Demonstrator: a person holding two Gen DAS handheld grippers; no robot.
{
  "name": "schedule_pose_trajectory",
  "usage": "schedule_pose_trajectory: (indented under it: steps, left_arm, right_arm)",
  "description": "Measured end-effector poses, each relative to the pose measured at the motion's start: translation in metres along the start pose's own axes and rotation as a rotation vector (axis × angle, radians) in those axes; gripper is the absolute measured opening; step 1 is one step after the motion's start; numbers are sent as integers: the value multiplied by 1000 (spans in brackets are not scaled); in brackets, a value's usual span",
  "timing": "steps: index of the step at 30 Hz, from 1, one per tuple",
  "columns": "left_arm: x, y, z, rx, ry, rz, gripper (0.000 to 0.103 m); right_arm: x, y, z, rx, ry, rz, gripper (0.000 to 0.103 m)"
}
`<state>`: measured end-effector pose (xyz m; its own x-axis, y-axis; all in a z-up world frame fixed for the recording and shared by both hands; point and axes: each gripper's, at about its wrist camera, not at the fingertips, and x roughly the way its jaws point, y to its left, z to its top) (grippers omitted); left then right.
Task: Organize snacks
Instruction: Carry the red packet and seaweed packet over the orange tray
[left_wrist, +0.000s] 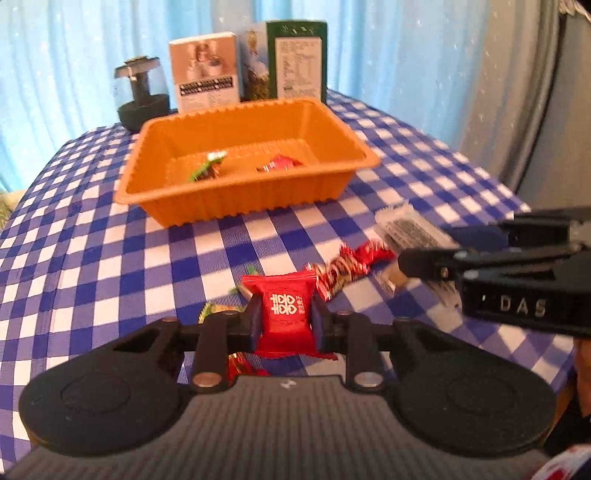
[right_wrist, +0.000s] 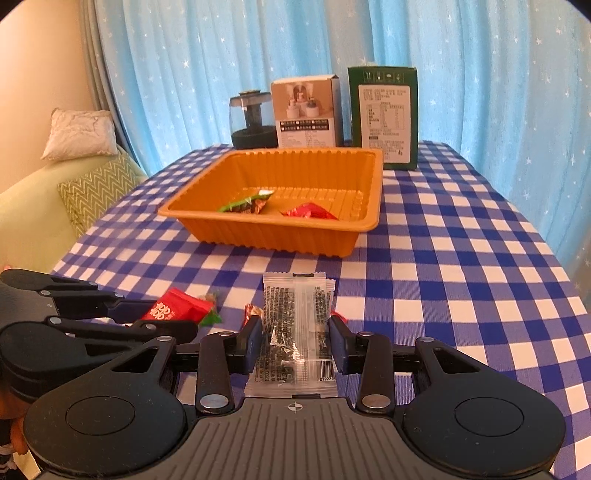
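Right wrist view, items by size. Worktop (right_wrist: 461, 258): blue-and-white checked cloth, blue starred curtain (right_wrist: 221, 55) behind it. Sofa (right_wrist: 44, 192), pale green, with two cushions: seen only from this side. Orange tray (right_wrist: 280, 236): ribbed plastic, mid-worktop; contents two pieces, a green-wrapped candy (right_wrist: 245, 203) toward its left and a red-wrapped candy (right_wrist: 308, 212) toward its right, apart from each other. Green box (right_wrist: 384, 118), upright behind the tray's far right corner. White box (right_wrist: 306, 110), upright to its left. Dark jar (right_wrist: 253, 120) with clear dome, left of that. Clear packet (right_wrist: 295, 332) of dark seeds, printed with a barcode: my right gripper (right_wrist: 295, 343) is clamped on it, a finger pressed to each long edge, near the worktop's front. Red square candy (right_wrist: 173, 308): held by my left gripper (right_wrist: 122, 317), which enters from the left.

Left wrist view, additions. Red square candy (left_wrist: 286, 314) upright between my left gripper's (left_wrist: 286, 317) closed fingers, white double characters facing the lens. Loose red foil candies (left_wrist: 347, 266) on the cloth just beyond it, and green wrappers (left_wrist: 210, 308) partly hidden behind the left finger. My right gripper (left_wrist: 424, 264) comes in from the right, blurred. A third box face showing a picture, between the white and green boxes, shows only here.
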<state>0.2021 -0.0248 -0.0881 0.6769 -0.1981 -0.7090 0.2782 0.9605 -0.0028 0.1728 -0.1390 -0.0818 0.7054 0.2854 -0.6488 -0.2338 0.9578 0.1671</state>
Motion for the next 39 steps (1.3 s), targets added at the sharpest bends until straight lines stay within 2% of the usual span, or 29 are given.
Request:
schedule_pose_trajectory:
  steps: [9,21,26,31,35,39]
  left_arm:
    - [-12,15,30,-55,-74,23,24]
    - [-9,37,86,-50,-153,41,24]
    - [3,51,103,-80,-155,48,24]
    - [19,62,115,-116,-144,17,24]
    - [31,69,125,-120,-149,28,24]
    - [44,83,132,-166,-142,16,24]
  right_arm:
    - [-3,2,26,4,-47,-11,39]
    - [10,-10,75,14,-77,-40,39]
    - [28,-14,91,16,-72,-36,39]
    - [48,-14,107,13,-68,-35,39]
    - [63,-21,119,60,-81,-28,39]
    - [78,-27,127,98,-83,-26,39]
